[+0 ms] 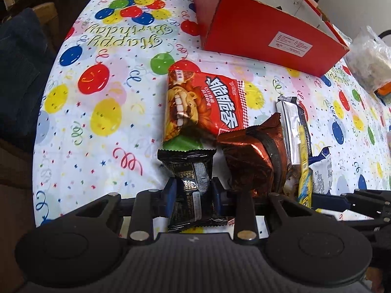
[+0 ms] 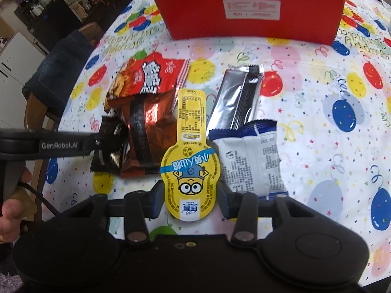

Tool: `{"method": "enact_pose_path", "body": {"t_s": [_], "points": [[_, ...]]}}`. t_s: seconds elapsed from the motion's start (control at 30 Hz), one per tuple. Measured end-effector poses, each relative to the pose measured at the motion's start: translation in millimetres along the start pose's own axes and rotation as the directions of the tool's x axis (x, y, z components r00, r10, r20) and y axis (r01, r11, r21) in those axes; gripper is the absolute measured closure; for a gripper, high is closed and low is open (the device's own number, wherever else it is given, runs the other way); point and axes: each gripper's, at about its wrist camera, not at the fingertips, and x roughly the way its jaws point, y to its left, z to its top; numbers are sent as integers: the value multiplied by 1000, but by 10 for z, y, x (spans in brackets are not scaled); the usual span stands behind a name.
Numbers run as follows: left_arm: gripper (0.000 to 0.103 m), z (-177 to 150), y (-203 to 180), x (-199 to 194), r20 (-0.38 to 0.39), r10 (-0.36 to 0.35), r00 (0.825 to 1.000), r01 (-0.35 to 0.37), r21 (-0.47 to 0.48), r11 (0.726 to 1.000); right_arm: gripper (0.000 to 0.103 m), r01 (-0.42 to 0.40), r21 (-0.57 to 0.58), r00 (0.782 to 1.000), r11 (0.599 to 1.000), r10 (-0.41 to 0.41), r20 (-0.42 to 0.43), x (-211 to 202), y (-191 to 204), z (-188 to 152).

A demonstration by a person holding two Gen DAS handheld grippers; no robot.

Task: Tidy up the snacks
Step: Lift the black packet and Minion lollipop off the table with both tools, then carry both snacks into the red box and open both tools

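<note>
My left gripper (image 1: 193,196) is shut on a small black snack packet (image 1: 191,185), low over the table. It also shows at the left of the right wrist view (image 2: 107,144). My right gripper (image 2: 190,199) is shut on a yellow minion-print snack (image 2: 190,161). On the table lie a red lion-print snack bag (image 1: 202,105), a brown foil packet (image 1: 254,156), a silver wrapper (image 2: 237,100) and a white-and-blue packet (image 2: 254,156). An open red box (image 2: 251,9) stands at the far side.
The table wears a balloon-print birthday cloth (image 1: 97,122). A clear bag of food (image 1: 369,61) lies at the far right in the left wrist view. A chair with dark cloth over it (image 2: 61,66) stands at the table's left edge.
</note>
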Motion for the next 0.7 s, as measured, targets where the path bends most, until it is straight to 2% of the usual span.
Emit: {"method": "enact_pose_path", "body": {"t_s": [0.37,0.7], "points": [[74,59,43,-425,74,-32,997,35,-39,999,60,11,-31,994,999,-7,108,-349,-61,144],[74,540,-289,-865,190,-70,979,66,28,997,60,-5,-23,971,1000,11,239,-793,-245,659]]}}
